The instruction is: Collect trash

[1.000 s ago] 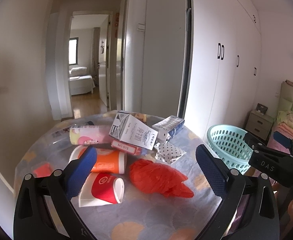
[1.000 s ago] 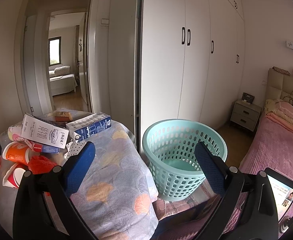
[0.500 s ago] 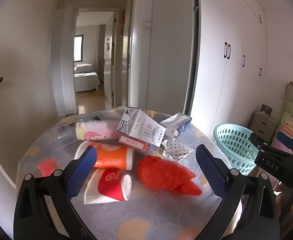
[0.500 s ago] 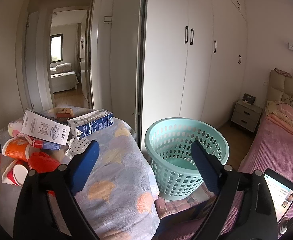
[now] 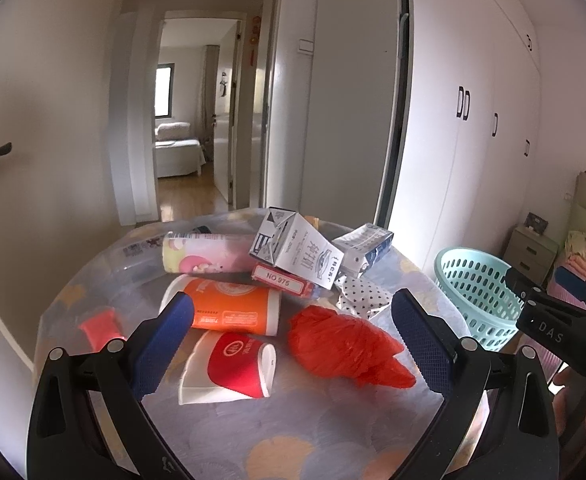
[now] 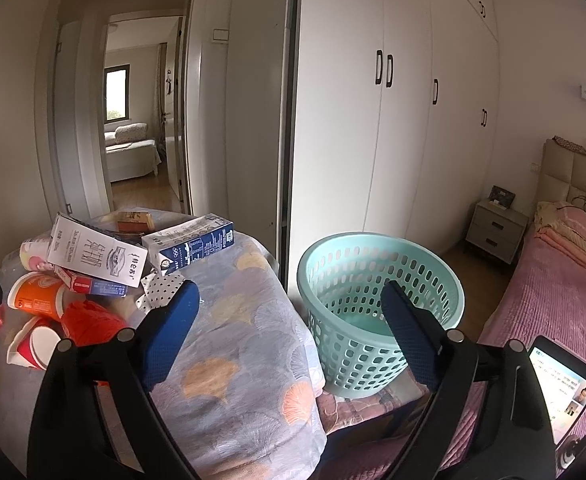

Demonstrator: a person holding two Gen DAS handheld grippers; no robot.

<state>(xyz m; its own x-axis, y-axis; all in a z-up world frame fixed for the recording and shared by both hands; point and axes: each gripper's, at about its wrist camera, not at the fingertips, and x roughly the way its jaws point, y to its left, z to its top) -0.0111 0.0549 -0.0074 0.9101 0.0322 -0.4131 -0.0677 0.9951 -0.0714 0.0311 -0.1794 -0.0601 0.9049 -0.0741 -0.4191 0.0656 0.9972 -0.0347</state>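
Trash lies piled on a round table [image 5: 261,436] with a patterned cloth: a crumpled red plastic bag [image 5: 345,346], a red-and-white paper cup [image 5: 233,368], an orange cup [image 5: 233,310], a white milk carton [image 5: 299,252], a blue-and-white carton [image 5: 367,246], a pink tube [image 5: 205,256] and a polka-dot wrapper [image 5: 363,294]. My left gripper [image 5: 293,344] is open above the near side of the pile, empty. My right gripper [image 6: 289,332] is open and empty, between the table edge [image 6: 253,360] and a teal basket [image 6: 377,304] standing right of the table.
White wardrobes [image 6: 413,120] stand behind the basket. A pink bed [image 6: 553,280] and nightstand [image 6: 497,232] are at right. A phone [image 6: 565,388] shows at lower right. An open doorway [image 5: 197,140] leads to another room.
Both grippers have shifted slightly and risen a little; the left view now sits closer to the pile, centred more on the red bag and cups. Both stay open.
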